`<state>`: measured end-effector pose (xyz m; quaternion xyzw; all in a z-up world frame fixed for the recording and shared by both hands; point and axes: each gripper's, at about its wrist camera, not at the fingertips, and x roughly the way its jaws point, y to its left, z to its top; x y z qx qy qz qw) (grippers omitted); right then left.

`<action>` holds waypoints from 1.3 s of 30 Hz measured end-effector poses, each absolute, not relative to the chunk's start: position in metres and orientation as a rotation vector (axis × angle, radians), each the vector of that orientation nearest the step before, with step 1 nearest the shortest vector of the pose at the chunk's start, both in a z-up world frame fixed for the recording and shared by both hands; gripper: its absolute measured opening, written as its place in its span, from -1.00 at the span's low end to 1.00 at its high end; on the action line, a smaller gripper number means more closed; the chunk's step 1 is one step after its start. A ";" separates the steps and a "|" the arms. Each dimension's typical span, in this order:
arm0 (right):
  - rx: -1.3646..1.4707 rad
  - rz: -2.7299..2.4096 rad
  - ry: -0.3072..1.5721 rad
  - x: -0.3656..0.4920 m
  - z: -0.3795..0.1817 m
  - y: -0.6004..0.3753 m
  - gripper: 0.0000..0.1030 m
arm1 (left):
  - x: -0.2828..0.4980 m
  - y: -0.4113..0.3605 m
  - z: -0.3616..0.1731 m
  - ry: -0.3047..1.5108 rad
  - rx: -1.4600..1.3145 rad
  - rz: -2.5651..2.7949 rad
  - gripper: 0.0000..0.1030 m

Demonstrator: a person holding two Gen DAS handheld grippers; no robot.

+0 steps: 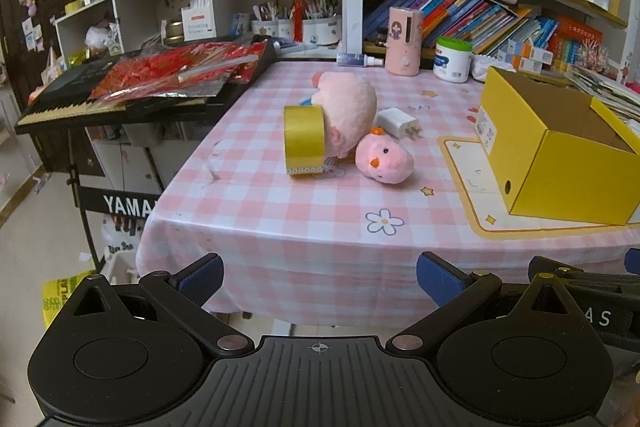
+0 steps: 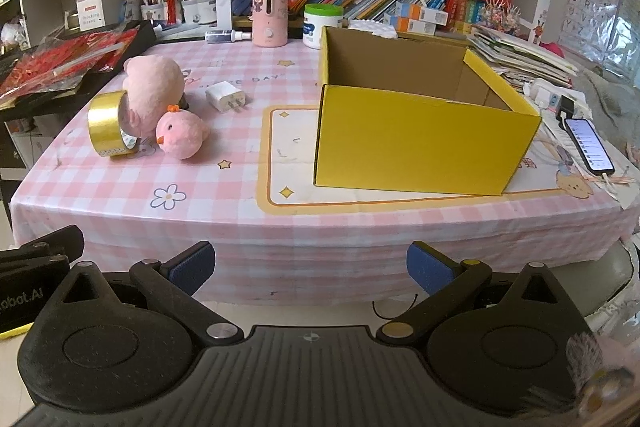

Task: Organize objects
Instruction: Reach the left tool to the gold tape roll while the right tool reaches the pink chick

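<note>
An open yellow cardboard box (image 2: 416,143) (image 1: 560,163) stands on the pink checked table, empty as far as I see. To its left lie a gold tape roll (image 1: 304,141) (image 2: 106,127) on edge, a large pink plush (image 1: 348,107) (image 2: 154,83), a small pink chick plush (image 1: 384,159) (image 2: 180,135) and a white charger plug (image 1: 398,123) (image 2: 225,95). My left gripper (image 1: 320,277) is open and empty, off the table's front edge. My right gripper (image 2: 310,265) is open and empty, also in front of the table edge.
A keyboard (image 1: 60,103) piled with red packets stands left of the table. At the back stand a pink humidifier (image 2: 269,13), a white jar (image 2: 322,27), a spray bottle (image 2: 226,35) and bookshelves. A phone (image 2: 590,145) and papers lie right of the box.
</note>
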<state>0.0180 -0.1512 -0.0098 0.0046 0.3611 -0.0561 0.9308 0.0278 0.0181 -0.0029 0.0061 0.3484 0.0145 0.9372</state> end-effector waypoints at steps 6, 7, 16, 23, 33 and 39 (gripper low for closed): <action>0.022 -0.048 0.746 0.039 -0.015 -0.148 0.75 | 0.045 0.024 -0.006 0.722 0.005 0.036 1.00; 0.020 -0.034 0.747 0.043 -0.015 -0.147 0.70 | 0.049 0.025 -0.006 0.723 0.006 0.042 1.00; 0.015 0.092 0.779 0.081 -0.020 -0.135 0.47 | 0.071 0.036 -0.013 0.735 0.003 0.099 1.00; 0.006 0.158 0.788 0.108 -0.022 -0.129 0.47 | 0.090 0.047 -0.012 0.738 -0.059 0.117 1.00; -0.004 0.225 0.780 0.146 -0.022 -0.123 0.45 | 0.111 0.053 -0.010 0.736 -0.068 0.161 1.00; 0.000 0.251 0.793 0.166 -0.024 -0.119 0.45 | 0.119 0.055 -0.011 0.740 -0.060 0.176 1.00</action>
